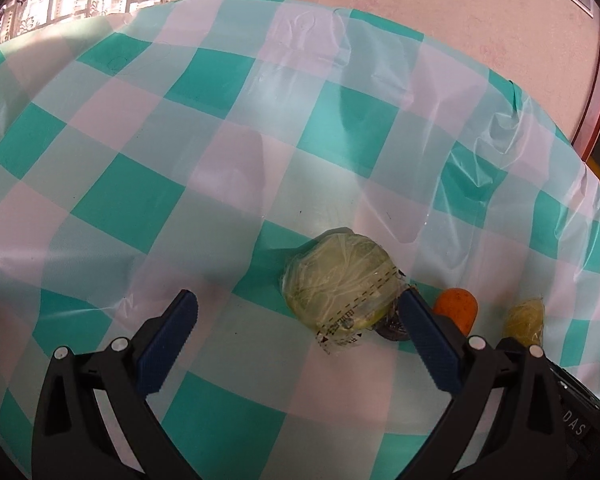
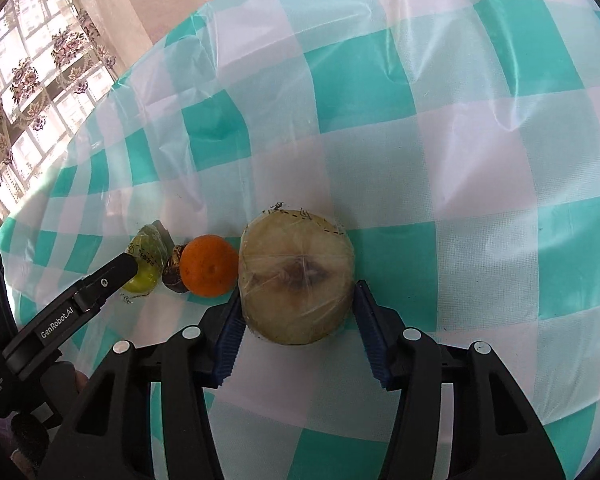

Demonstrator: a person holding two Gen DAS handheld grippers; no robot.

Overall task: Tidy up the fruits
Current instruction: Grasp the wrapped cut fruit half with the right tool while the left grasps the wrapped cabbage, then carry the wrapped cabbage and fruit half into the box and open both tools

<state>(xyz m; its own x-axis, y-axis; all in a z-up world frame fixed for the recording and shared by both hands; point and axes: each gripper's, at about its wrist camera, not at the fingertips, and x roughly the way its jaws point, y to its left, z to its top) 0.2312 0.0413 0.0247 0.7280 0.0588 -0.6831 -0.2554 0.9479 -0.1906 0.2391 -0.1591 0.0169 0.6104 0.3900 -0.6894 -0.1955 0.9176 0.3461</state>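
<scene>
Four fruits sit in a row on the surface (image 2: 460, 160), which has a teal-and-white check plastic cloth over it. The right tool (image 2: 296, 300) has its blue pads on either side of the biggest one, a pale wrapped fruit (image 2: 296, 276) w/ a dark centre mark. Left pad is against its side; right pad is at its edge, though I can't tell if it's fully touching there. Fruit rests on the surface, dead centre between the fingers.

Just beyond the right tool's left finger is an orange (image 2: 208, 266), touching or nearly touching the wrapped fruit. Next out from that is a small dark brown fruit (image 2: 175, 270), then a yellow-green wrapped fruit (image 2: 150, 246) at the far end.

The left tool (image 1: 296, 304) is wide open, nothing held. The yellow-green wrapped fruit lies ahead of it, closer to its right finger, whose tip is right beside the wrap; contact unclear. Left finger is well apart from it. In the right wrist view one black finger of the left tool reaches in front of that fruit.

A window w/ lace curtain (image 2: 28, 92) is beyond the surface's far edge.
</scene>
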